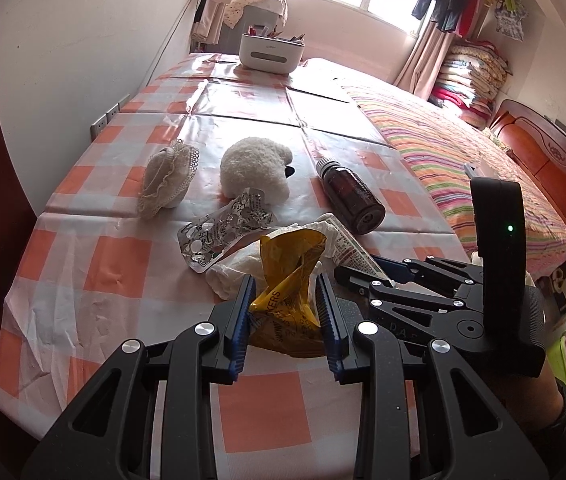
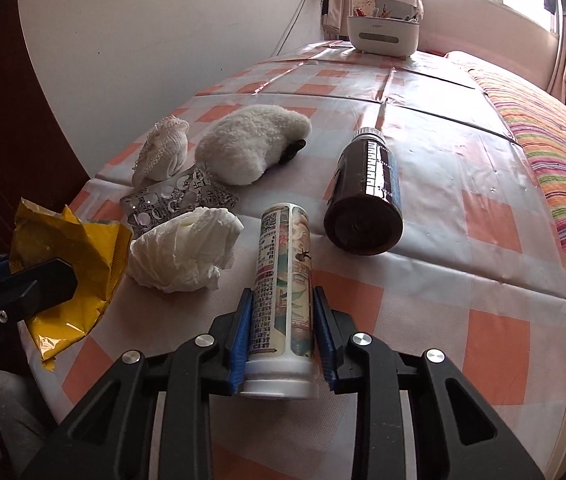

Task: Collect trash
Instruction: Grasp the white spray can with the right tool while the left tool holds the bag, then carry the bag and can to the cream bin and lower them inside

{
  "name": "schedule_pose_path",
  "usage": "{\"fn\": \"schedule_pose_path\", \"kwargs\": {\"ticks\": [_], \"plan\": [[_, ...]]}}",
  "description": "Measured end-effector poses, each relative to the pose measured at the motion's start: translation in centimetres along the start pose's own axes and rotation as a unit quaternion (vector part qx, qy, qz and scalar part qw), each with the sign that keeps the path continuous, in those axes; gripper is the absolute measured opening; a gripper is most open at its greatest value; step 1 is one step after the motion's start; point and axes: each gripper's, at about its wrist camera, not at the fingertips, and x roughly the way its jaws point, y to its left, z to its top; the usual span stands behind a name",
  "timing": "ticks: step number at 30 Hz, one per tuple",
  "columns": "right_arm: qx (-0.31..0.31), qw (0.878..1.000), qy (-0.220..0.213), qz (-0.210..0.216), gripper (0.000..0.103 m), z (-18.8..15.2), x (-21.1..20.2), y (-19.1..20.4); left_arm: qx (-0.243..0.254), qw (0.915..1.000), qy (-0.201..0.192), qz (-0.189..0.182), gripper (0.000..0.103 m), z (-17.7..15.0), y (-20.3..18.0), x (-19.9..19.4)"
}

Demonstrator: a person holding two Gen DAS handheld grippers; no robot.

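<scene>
both grippers are clamped: left gripper [image 1: 287,308] on a wrapper [image 1: 289,280], right gripper [image 2: 281,320] on a tube [image 2: 285,280]. tissue [image 2: 187,250], blister pack [image 2: 171,200] and bottle [image 2: 367,200] at mid-frame are left uncollected.

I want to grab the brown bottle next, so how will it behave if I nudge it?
The brown bottle lies on its side on the glossy tablecloth, so a sideways nudge will probably roll it. Its smooth round wall looks slippery and rigid; it may be glass, so possibly breakable. Contents cannot be judged.
</scene>
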Motion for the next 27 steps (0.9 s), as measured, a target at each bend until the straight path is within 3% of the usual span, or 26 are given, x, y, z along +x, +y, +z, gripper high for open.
{"fn": "schedule_pose_path", "kwargs": {"ticks": [27], "plan": [[0.070, 0.994, -0.074, -0.026, 0.028, -3.0, -6.4, -5.5, 0.060, 0.9976, 0.001, -0.034, 0.030, 0.4, -6.3, 1.9]]}}
